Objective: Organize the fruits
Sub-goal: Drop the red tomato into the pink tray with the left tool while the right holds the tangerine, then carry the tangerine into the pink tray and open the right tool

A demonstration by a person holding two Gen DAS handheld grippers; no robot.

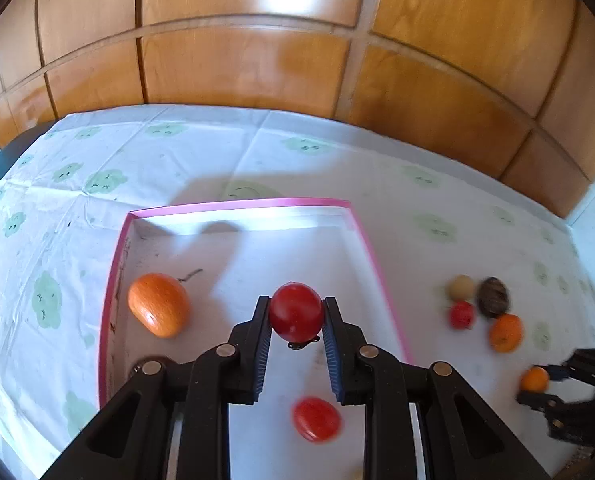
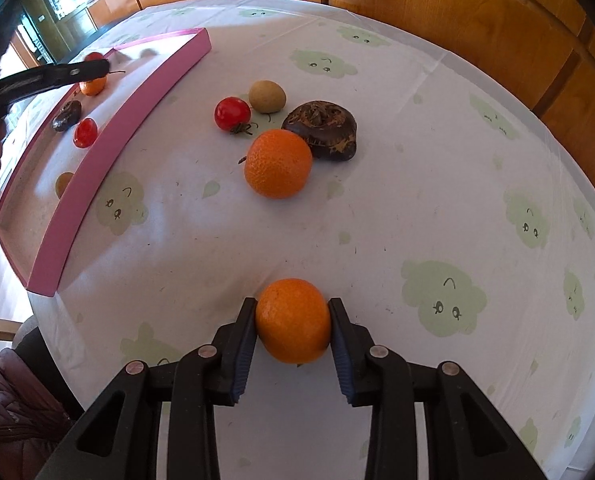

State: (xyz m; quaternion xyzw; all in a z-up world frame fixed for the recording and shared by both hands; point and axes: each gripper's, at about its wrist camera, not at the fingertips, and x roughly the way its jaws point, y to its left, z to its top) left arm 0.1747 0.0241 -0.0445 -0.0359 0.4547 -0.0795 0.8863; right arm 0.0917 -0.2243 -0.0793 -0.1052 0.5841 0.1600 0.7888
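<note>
My left gripper (image 1: 296, 314) is shut on a red cherry tomato (image 1: 296, 312) and holds it above the pink-rimmed white tray (image 1: 237, 205). In the tray lie an orange (image 1: 158, 304) and a second tomato (image 1: 316, 419). My right gripper (image 2: 292, 320) is shut on an orange (image 2: 293, 320) just above the tablecloth. In the right wrist view, beyond it on the cloth, lie another orange (image 2: 278, 163), a dark brown water chestnut (image 2: 322, 129), a red tomato (image 2: 232, 113) and a tan longan (image 2: 267, 97). The tray (image 2: 109, 152) is at the left there.
A white tablecloth with green cloud prints (image 2: 441, 298) covers the round table. Wooden panelling (image 1: 249, 64) stands behind it. The tray also holds a dark chestnut (image 2: 67, 115) and a tan fruit (image 2: 63, 183). A chair and dark jacket (image 2: 13, 412) are at the lower left.
</note>
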